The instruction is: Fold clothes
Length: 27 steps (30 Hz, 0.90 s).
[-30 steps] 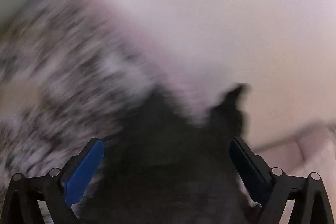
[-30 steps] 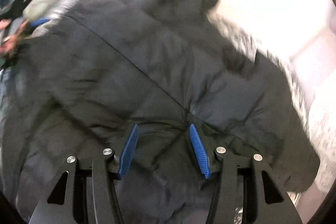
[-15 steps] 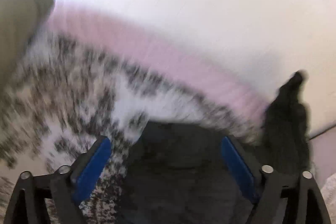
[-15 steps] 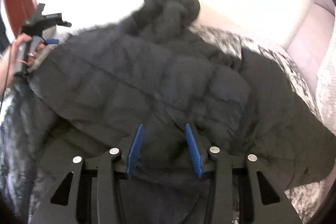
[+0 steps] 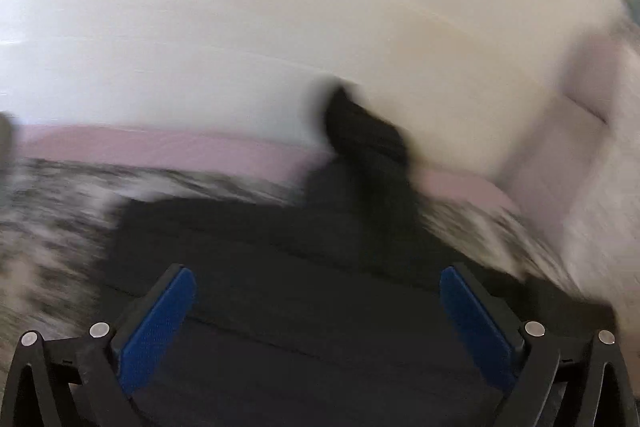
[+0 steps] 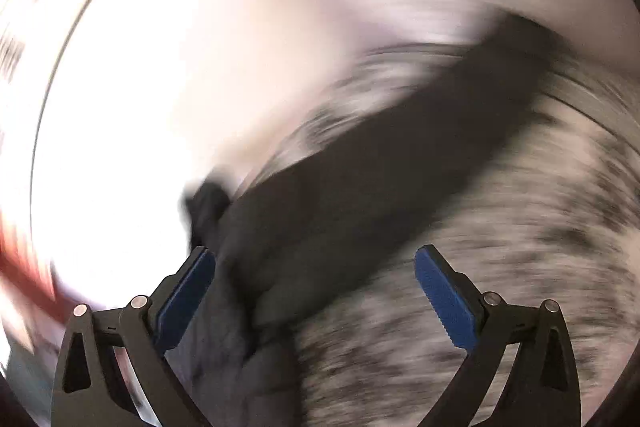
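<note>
A dark quilted jacket (image 5: pixel 304 291) lies on a black-and-white speckled blanket (image 5: pixel 48 227). Both views are smeared by motion. In the left wrist view my left gripper (image 5: pixel 316 291) hovers over the jacket's flat body, its jaws opening wide with no cloth pinched between the blue pads (image 5: pixel 160 323). A dark bunched part of the jacket (image 5: pixel 360 135) rises at the far edge. In the right wrist view my right gripper (image 6: pixel 314 275) is opening too, jaws wide apart. The jacket (image 6: pixel 360 187) runs diagonally beneath and between them, and no pad presses on it.
A pale pink bed edge (image 5: pixel 152 147) borders the blanket, with a white wall (image 5: pixel 280 7) behind it. Pale pink bedding or a headboard (image 5: pixel 568 131) stands at the right. A blurred red shape (image 6: pixel 24 279) sits at the left rim of the right wrist view.
The right gripper's jaws, half closed over the jacket before, now stand wide and the view has swung hard across the bed. The left gripper swept sideways over the jacket, its jaws wide throughout.
</note>
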### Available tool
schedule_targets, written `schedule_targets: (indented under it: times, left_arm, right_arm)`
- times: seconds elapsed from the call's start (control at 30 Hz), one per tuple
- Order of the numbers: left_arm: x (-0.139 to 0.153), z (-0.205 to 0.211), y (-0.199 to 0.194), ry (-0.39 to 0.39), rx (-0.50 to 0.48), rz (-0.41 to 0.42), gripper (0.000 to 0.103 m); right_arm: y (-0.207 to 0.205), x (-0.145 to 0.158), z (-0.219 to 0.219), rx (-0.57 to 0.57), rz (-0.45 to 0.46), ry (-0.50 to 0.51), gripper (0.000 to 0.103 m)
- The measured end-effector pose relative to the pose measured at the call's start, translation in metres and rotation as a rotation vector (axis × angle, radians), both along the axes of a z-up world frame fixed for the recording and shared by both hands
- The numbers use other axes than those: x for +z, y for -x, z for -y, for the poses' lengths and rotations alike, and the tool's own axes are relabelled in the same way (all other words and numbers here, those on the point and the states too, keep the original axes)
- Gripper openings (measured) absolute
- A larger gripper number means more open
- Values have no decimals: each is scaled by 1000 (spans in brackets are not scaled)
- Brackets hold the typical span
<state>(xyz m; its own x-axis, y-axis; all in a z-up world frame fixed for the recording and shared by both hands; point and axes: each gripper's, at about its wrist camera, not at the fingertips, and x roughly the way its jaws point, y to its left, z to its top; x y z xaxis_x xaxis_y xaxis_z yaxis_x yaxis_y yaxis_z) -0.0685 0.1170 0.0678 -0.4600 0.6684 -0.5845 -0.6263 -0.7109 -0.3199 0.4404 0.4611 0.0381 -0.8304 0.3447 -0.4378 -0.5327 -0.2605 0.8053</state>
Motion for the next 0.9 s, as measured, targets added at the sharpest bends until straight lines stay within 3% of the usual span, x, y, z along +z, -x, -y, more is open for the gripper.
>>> schedule_targets:
  times: [0.1, 0.17, 0.3, 0.4, 0.43, 0.47, 0.5, 0.57, 0.63, 0.7, 0.77, 0.9]
  left_arm:
    - [-32, -68, -42, -6, -134, 97, 102]
    - [-55, -92, -56, -38, -176, 184, 101]
    - [-89, -113, -66, -200, -240, 401, 101]
    - [-92, -128, -68, -274, -302, 470, 102]
    - [-92, -135, -70, -268, -318, 462, 102]
    - [-93, -141, -75, -217, -300, 414, 102]
    - [-94, -147, -81, -168, -280, 369, 102]
    - [-99, -148, -86, -92, -218, 326, 102]
    - [-106, -146, -87, -22, -149, 291, 102]
    - [-114, -145, -89, 52, -89, 253, 102]
    - [-126, -160, -97, 164, -101, 187, 102]
    - [-149, -201, -119, 416, -132, 9, 102]
  right_arm:
    - [-51, -37, -33, -147, -90, 105, 99]
    - [-66, -56, -53, -229, -115, 144, 97]
    - [-64, -64, -80, -298, -166, 129, 95]
    - [-51, -67, -107, -328, -167, 169, 95]
    - [-48, -66, -112, -326, -157, 172, 87]
    - [-42, -64, -119, -301, -133, 167, 18]
    - [-37, -63, -122, -255, -90, 184, 7]
    - [-52, -46, -101, -286, -91, 165, 3]
    - [-96, 1, -47, -347, -77, -27, 3]
    - [-138, 30, -2, -416, -53, -126, 3]
    - [-175, 48, 37, -469, -43, -180, 3]
    - [-201, 73, 90, -441, 12, -271, 3]
